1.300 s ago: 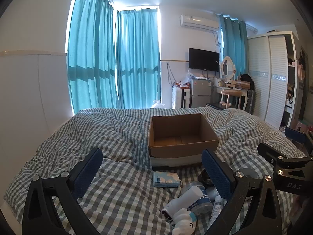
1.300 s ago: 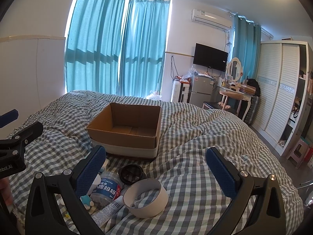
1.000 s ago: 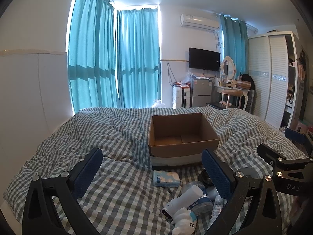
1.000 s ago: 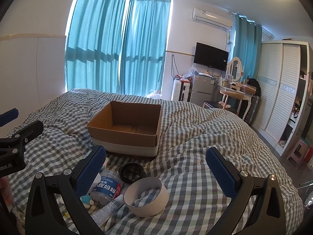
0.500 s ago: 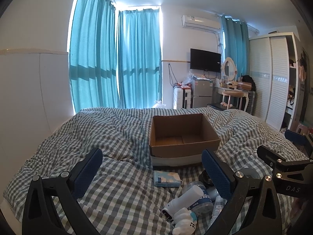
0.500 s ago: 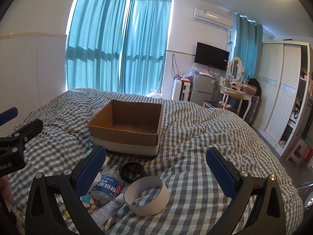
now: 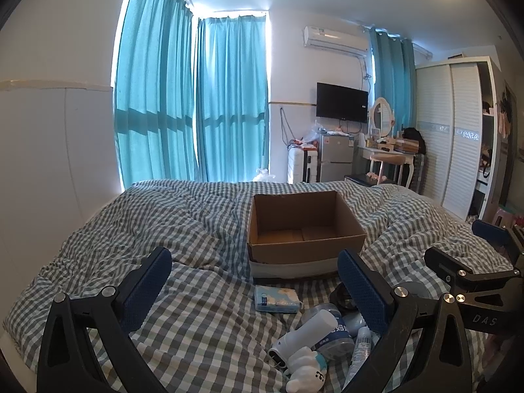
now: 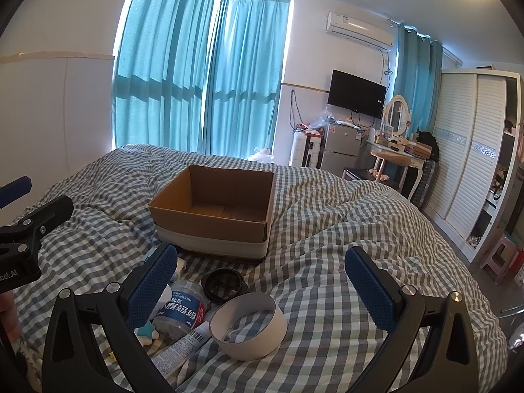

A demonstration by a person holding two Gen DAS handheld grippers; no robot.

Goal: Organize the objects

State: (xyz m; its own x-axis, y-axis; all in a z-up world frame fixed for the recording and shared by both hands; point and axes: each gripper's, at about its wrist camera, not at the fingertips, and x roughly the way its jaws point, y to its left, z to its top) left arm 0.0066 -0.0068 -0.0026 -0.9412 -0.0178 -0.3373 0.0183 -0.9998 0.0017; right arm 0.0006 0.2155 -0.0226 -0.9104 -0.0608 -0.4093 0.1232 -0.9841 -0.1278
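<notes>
I find both my left tool (image 7: pixel 253 281) and right tool (image 8: pixel 262 276) spread apart, holding nothing, above the bed (image 8: pixel 327 229). The cardboard box (image 8: pixel 213 216) sits open on it; a white ring (image 8: pixel 249 327), bottle (image 8: pixel 180 308) and tissue pack (image 7: pixel 276 299) lie just before it.

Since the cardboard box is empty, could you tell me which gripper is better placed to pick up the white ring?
Probably the right gripper: it is open with the white ring lying between its fingers, just before the cardboard box.
</notes>
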